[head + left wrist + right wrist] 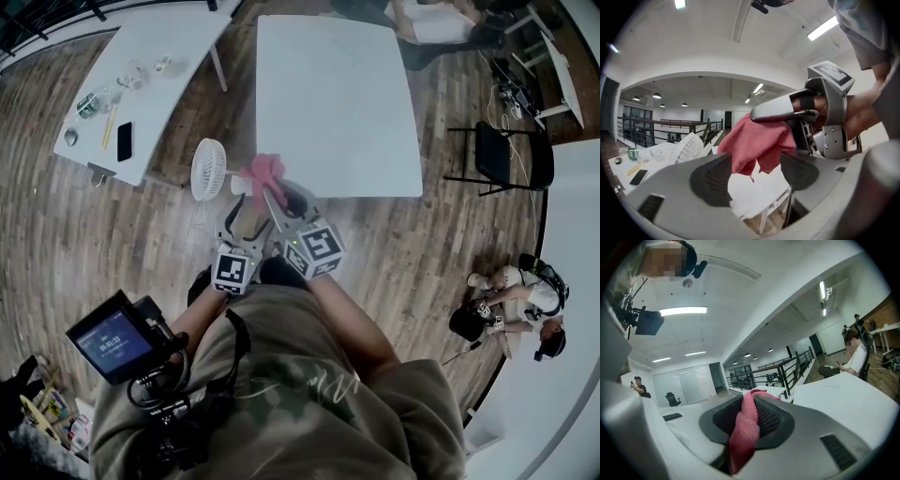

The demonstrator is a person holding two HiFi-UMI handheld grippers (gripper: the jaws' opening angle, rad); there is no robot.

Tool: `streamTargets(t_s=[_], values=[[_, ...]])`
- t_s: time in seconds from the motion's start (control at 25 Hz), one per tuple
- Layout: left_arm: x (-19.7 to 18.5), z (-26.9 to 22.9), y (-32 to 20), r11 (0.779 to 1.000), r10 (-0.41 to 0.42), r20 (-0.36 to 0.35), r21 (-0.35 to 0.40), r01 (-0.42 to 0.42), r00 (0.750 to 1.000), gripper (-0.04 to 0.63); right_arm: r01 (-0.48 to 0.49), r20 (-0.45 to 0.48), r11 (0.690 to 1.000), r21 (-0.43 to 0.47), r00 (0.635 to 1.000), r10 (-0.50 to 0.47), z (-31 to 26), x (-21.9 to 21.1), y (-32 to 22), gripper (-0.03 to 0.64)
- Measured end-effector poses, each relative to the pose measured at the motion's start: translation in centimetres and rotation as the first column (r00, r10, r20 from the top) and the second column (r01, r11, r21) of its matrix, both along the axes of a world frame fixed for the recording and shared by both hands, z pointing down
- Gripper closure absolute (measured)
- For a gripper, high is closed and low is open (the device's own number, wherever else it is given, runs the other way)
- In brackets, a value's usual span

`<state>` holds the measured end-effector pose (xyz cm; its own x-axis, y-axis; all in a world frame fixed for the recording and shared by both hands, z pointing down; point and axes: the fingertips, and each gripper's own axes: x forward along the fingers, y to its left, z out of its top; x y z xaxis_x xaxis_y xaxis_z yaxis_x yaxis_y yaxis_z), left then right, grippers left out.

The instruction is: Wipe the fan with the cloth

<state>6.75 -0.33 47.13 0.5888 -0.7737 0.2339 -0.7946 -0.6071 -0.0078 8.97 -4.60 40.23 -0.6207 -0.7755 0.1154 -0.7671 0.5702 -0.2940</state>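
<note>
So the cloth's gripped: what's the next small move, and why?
Probably swing the right gripper leftward to lay the pink cloth against the fan. Its jaws are shut on the cloth, which hangs beside the fan, seemingly not touching it, while the left gripper is open and empty.

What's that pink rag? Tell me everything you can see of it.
The cloth is soft, fuzzy pink-red fabric, bunched and crumpled. The right claw pinches it between dark ribbed pads; loose folds hang free in front of the open left claw, beside the white fan.
</note>
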Motion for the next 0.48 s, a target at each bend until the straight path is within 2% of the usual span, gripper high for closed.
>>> streamTargets(t_s=[0.2,0.36,0.48], values=[[-1.5,-2.1,0.8,0.998,0.041,-0.036,0.038,-0.04,0.999,0.281,-0.035,-0.003,0.997,-0.066,0.999,0.035,-0.7,-1.0,1.8,0.523],[-3.2,-3.1,2.2,0.993,0.098,-0.022,0.065,-0.096,0.995,0.281,-0.095,-0.027,0.993,-0.065,0.995,0.093,-1.6,-2.8,4.1,0.523],[-5.0,-3.9,3.3,0.983,0.135,0.01,0.121,-0.135,0.991,0.281,-0.131,-0.035,0.988,-0.08,0.991,0.129,-1.8,-4.8,5.5,0.524]])
